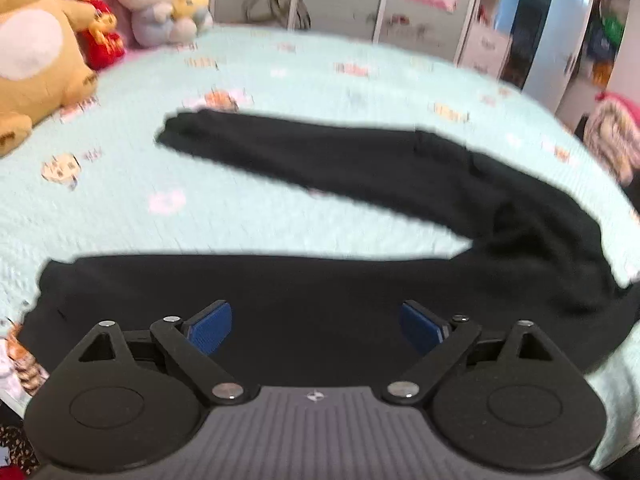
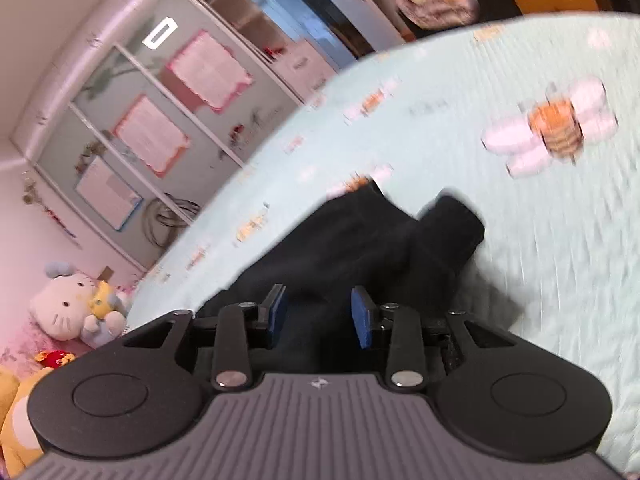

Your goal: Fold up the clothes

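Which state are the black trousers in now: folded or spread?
Spread: the black trousers lie on the bedspread with both legs apart in a V.

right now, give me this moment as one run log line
item: black trousers spread on mint bedspread | left gripper: open, empty, above near leg | right gripper: part open, over fabric, grip unclear

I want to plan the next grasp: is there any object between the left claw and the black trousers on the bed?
Nothing visible. The left claw stands open directly above the black trousers; only dark cloth shows between its fingers. The plush toys sit far back.
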A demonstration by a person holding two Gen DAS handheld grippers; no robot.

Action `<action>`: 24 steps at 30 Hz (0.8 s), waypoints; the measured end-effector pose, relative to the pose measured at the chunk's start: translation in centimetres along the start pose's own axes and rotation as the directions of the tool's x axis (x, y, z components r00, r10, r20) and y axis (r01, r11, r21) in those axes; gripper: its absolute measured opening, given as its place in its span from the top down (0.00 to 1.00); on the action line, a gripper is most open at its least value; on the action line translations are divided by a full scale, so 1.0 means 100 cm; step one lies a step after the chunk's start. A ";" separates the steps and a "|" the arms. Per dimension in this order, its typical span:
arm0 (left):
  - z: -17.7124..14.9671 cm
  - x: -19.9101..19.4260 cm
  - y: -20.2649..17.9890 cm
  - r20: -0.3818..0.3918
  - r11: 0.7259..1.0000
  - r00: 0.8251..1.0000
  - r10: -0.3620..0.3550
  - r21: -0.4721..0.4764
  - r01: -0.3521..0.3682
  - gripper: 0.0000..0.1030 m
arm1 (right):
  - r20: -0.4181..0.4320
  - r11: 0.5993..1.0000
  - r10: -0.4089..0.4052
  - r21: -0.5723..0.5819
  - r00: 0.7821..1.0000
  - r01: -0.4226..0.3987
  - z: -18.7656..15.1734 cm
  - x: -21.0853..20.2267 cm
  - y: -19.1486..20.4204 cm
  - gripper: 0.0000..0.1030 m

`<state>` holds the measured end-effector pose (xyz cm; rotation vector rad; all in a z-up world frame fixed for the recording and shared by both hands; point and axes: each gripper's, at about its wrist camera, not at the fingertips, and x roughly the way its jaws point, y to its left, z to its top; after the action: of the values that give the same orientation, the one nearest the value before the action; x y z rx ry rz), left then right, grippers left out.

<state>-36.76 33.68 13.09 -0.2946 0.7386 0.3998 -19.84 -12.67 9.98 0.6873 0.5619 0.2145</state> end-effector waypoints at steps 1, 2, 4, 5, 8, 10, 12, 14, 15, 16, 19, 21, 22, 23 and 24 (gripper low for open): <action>0.001 -0.003 0.003 0.001 1.000 1.000 0.002 -0.009 -0.002 0.06 | -0.005 1.000 -0.011 -0.007 1.000 0.011 0.001 -0.003 0.001 0.46; 0.001 -0.004 0.004 -0.002 1.000 1.000 0.003 -0.014 -0.003 0.06 | -0.023 1.000 -0.028 -0.010 0.999 0.028 -0.002 -0.004 0.001 0.42; -0.002 -0.004 0.005 -0.015 1.000 1.000 0.002 -0.012 -0.002 0.06 | -0.069 0.998 -0.057 -0.002 0.996 0.057 -0.012 -0.004 -0.004 0.42; -0.004 -0.005 0.005 -0.022 1.000 1.000 0.002 -0.010 -0.002 0.07 | -0.096 0.998 -0.060 0.014 0.994 0.062 -0.020 -0.002 -0.008 0.42; -0.008 -0.008 0.002 -0.025 1.000 1.000 -0.006 -0.003 0.006 0.07 | -0.175 0.994 -0.079 0.061 0.981 0.091 -0.052 0.004 -0.019 0.42; -0.013 -0.009 0.000 -0.032 1.000 0.999 -0.008 0.012 0.008 0.07 | -0.199 0.993 -0.069 0.081 0.978 0.086 -0.065 0.003 -0.020 0.42; -0.019 -0.009 -0.003 -0.039 1.000 0.999 -0.008 0.030 0.009 0.06 | -0.203 0.994 -0.048 0.091 0.978 0.068 -0.074 -0.001 -0.017 0.42; -0.024 -0.008 -0.005 -0.048 0.999 0.999 -0.012 0.044 0.014 0.06 | -0.204 0.994 -0.032 0.099 0.978 0.053 -0.082 -0.004 -0.013 0.42; -0.027 -0.005 -0.005 -0.058 0.999 0.998 -0.020 0.046 0.023 0.07 | -0.208 0.994 -0.024 0.095 0.978 0.045 -0.086 -0.004 -0.010 0.42; -0.030 -0.002 -0.005 -0.066 0.999 0.997 -0.030 0.043 0.033 0.07 | -0.214 0.996 -0.023 0.079 0.977 0.041 -0.089 -0.005 -0.007 0.42; -0.035 0.006 -0.010 -0.079 0.999 0.996 -0.046 0.025 0.048 0.07 | -0.219 0.999 -0.029 0.020 0.975 0.035 -0.098 -0.012 -0.004 0.41; -0.038 0.012 -0.016 -0.084 0.999 0.996 -0.040 0.028 0.042 0.07 | -0.226 0.998 -0.022 0.047 0.974 0.034 -0.102 -0.010 -0.015 0.41; -0.039 0.013 -0.021 -0.089 0.999 0.996 -0.025 0.041 0.029 0.07 | -0.231 0.997 -0.018 0.063 0.973 0.034 -0.104 -0.009 -0.020 0.41; -0.040 0.013 -0.025 -0.091 0.998 0.996 -0.018 0.057 0.023 0.07 | -0.245 0.994 -0.015 0.097 0.969 0.040 -0.104 -0.005 -0.027 0.41; -0.042 0.012 -0.028 -0.092 0.997 0.996 -0.018 0.076 0.025 0.07 | -0.250 0.992 -0.011 0.117 0.968 0.041 -0.105 -0.004 -0.030 0.41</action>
<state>-37.20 29.85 9.66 -0.2491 0.8377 0.3378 -25.93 -9.42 1.58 0.7764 0.8292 0.2451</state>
